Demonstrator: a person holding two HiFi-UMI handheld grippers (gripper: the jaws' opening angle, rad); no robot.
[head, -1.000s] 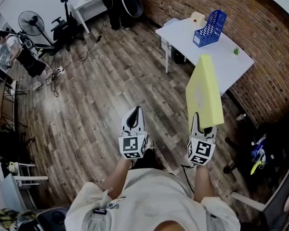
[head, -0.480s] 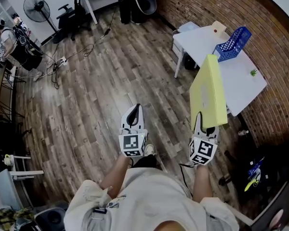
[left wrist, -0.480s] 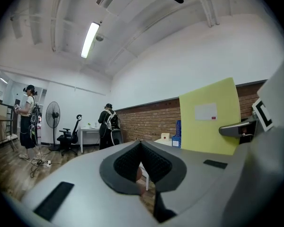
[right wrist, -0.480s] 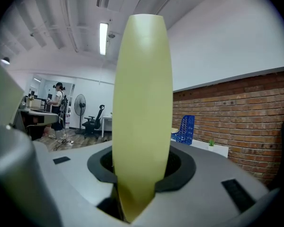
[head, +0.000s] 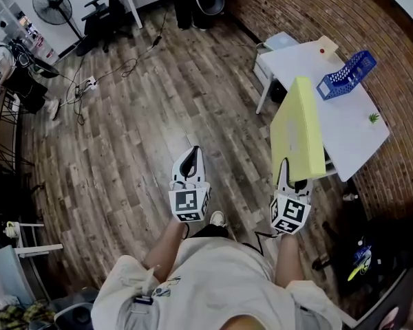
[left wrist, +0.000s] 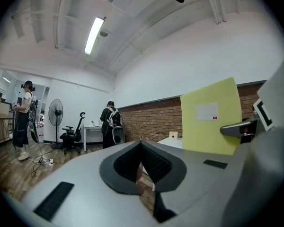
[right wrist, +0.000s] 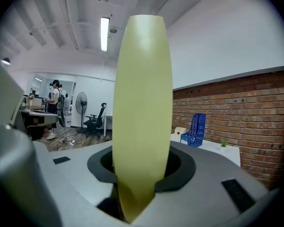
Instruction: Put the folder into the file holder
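Above the floor (head: 138, 129), left: our left tool (head: 191, 162) clenched, empty. Right tool (head: 290, 177) grasps the yellow folder (head: 297, 133) upright, beside the worktop (head: 344, 126). Carry step, we judge; next, align it with the blue file holder (head: 345, 74) at the far edge.

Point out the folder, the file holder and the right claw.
folder (head: 297, 133), head view, middle of its yellow cover.
file holder (head: 347, 74), head view, its blue mesh side wall.
right claw (head: 289, 179), head view, between its tips on the folder.

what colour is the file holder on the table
Blue; the file holder shows best in the head view, on the white table.
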